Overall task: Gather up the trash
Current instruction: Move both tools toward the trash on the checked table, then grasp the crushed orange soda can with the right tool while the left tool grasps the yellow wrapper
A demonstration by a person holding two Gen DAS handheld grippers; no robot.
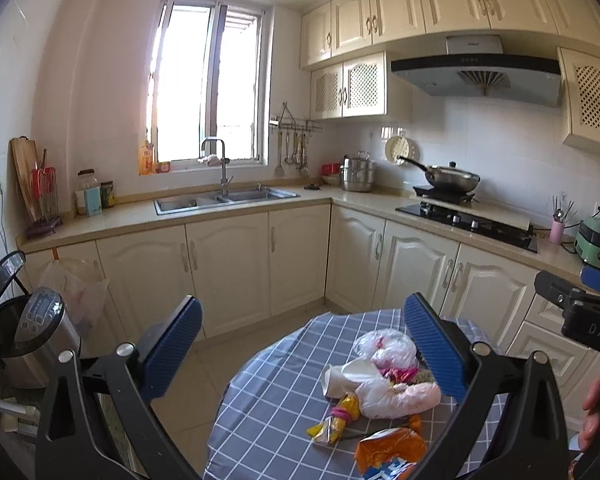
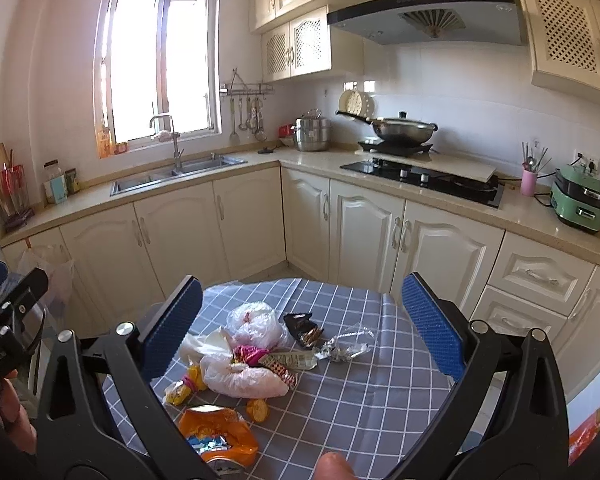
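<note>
A heap of trash lies on the round table with a blue checked cloth. It holds a pinkish plastic bag, a clear bag, an orange snack packet, a yellow wrapper, a dark wrapper and a crinkled clear wrapper. My right gripper hangs open above the heap, nothing between its blue pads. My left gripper is open too, over the table's left side, its right pad beside the plastic bag and orange packet.
Cream cabinets and a counter run behind, with a steel sink, a hob and wok, and a green appliance. A plastic bag hangs on a cabinet at left, beside a steel kettle. Hands hold both grippers' handles.
</note>
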